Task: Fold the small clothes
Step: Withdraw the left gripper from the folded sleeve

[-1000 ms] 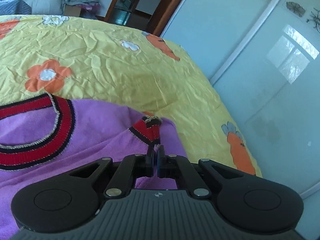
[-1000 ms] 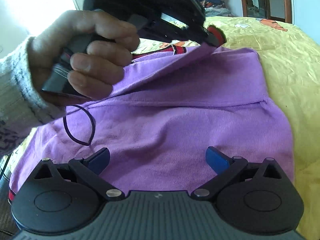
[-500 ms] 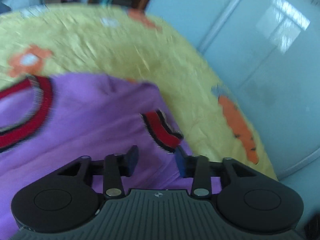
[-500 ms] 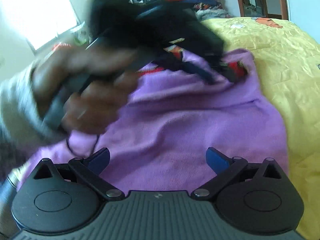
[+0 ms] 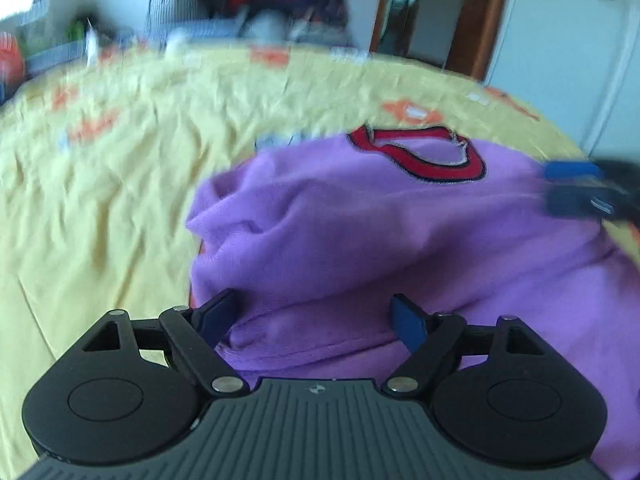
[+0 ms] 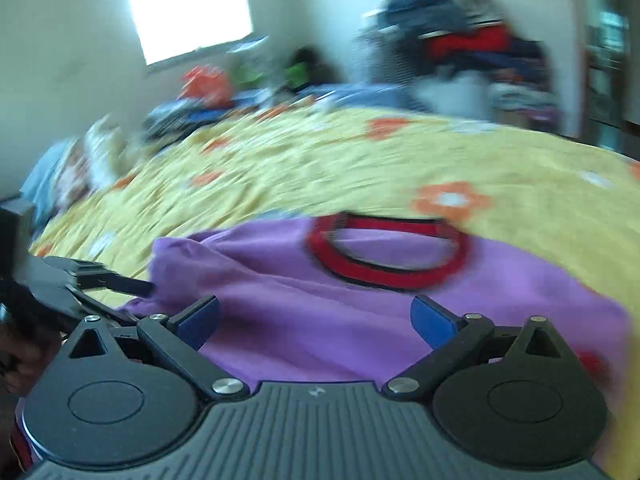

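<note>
A purple sweater (image 5: 360,240) with a red and black neckline (image 5: 416,156) lies on the yellow flowered bedsheet (image 5: 120,200). My left gripper (image 5: 314,314) hovers over the sweater's rumpled left side, its jaws opening, with cloth lying below them and nothing pinched. The right gripper (image 5: 570,188) shows blurred at the sweater's right edge, blue pads apart. In the right wrist view my right gripper (image 6: 316,316) stands open above the purple sweater (image 6: 320,320), facing the neckline (image 6: 384,248). A left gripper finger (image 6: 128,285) reaches the sweater's left corner there.
Heaps of clothes (image 6: 460,48) are stacked behind the bed, with more items (image 6: 208,84) along the wall under a bright window (image 6: 188,4). A white sliding wardrobe (image 5: 580,60) and a brown door frame (image 5: 464,16) stand to the right.
My left gripper let go of the red-trimmed cuff, opened, and swung over to the sweater's left side. The right gripper swung to face the neckline; the hand no longer fills its view.
</note>
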Demonstrator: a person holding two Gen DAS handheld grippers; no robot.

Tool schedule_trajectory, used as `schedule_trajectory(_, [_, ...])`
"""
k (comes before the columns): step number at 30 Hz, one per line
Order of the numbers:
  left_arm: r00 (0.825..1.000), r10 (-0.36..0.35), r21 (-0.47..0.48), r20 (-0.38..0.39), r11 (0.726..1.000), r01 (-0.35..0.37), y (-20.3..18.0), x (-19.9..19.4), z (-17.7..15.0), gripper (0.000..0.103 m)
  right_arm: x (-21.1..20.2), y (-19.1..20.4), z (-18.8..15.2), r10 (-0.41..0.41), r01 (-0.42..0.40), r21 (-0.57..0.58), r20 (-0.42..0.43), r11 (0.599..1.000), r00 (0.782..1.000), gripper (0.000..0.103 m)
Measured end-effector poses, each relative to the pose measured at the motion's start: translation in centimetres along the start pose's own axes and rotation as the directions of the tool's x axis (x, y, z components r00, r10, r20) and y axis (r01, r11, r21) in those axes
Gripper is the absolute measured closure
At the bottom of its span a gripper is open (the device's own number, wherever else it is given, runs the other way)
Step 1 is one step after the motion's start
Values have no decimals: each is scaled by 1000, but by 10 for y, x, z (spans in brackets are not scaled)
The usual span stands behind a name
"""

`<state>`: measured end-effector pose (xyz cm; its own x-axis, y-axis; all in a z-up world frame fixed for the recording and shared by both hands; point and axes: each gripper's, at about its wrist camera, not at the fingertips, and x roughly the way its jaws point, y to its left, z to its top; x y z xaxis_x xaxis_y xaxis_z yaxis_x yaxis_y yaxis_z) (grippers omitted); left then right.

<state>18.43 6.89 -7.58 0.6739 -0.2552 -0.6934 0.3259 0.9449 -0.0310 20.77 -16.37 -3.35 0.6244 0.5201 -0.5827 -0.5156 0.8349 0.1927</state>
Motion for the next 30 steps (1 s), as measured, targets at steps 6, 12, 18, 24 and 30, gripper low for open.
schedule_trajectory(6, [1000,-14,30,-6,999,14,-3,-11,-13,19,52,21,24,140,-140,-34,-4,990,990,3])
schedule_trajectory(12, [983,-152,-247,101,954,173,86,-31,34,33,38,48,6,148,-149,-111,-22,983,989,4])
schedule_trajectory(18, [982,-188,5,29,982,187,104,-4,74,66,7,49,-26,126,-126,-37,10,991,992,5])
schedule_trajectory(24, [962,-267,210,-49,939,271,92,6,70,62,-14,39,-41,90,-90,9,17,996,996,5])
schedule_trajectory(30, [953,-278,224,-121,928,299,90,28,60,95,-12,33,-45,70,-70,8,-8,997,997,5])
